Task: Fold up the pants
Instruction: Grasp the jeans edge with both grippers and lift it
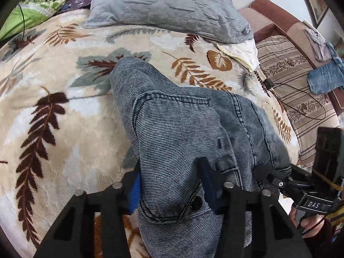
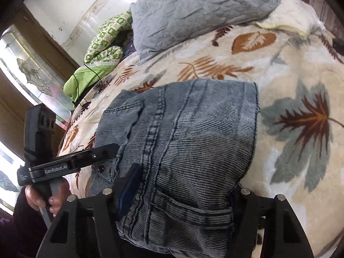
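Pants (image 1: 172, 129) bunched on blanket (image 1: 64, 118) – pillow (image 1: 167, 4) behind, striped cushion (image 1: 290, 81) right.

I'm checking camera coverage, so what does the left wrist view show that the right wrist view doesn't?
Only the left wrist view shows the striped cushion with a blue cloth beyond it, and the right gripper from outside. Only the right wrist view shows the patterned glass door and the left gripper from outside. Both show the folded pants between each camera's own fingers, the leaf-print blanket, grey pillow and green quilt.
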`<state>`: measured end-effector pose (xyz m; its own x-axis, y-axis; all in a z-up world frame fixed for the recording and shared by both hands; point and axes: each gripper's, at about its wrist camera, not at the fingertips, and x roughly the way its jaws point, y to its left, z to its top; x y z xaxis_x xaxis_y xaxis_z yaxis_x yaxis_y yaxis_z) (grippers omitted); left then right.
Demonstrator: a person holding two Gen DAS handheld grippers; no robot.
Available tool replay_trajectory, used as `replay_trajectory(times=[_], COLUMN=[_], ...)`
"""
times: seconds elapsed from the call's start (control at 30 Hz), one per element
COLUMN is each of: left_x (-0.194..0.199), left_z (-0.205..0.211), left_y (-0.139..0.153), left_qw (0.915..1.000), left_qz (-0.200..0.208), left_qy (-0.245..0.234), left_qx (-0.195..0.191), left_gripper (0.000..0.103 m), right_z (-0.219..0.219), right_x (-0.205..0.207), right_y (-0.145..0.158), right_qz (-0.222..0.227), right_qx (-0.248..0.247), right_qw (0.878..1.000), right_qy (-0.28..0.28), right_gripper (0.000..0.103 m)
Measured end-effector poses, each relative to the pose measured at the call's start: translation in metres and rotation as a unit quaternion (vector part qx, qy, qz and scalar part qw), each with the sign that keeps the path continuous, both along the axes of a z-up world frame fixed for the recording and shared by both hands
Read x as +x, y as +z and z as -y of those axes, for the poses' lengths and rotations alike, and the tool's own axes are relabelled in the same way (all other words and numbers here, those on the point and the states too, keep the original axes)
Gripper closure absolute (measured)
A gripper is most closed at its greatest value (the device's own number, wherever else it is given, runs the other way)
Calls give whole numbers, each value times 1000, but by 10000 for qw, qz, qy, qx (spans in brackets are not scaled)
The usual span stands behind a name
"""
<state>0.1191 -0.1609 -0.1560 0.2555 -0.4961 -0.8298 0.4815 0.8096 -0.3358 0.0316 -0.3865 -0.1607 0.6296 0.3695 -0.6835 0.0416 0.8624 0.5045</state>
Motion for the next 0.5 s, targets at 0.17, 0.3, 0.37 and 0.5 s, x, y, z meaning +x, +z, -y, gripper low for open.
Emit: replay_trajectory(times=[0.17, 0.3, 0.37, 0.5], left_x=[1, 11, 21, 46], left_z=[-4, -10, -18, -35], left_y=[18, 40, 49, 78], left_qw=[9999, 9989, 9978, 9910], left_qz=[139, 461, 606, 1253], left_qy=[-6, 99, 232, 425], left_qx=[-81, -61, -97, -202], left_gripper=[69, 71, 72, 79], right_z=[-26, -50, -56, -67], right_x=[3, 20, 34, 72], right_y=[34, 62, 73, 96], right_qz=[435, 766, 947, 1301], right_qx=[-658, -1051, -1099, -854], right_qw=[9965, 9899, 9874, 9844], right_qy=[270, 564, 626, 818], right_gripper=[47, 50, 54, 66])
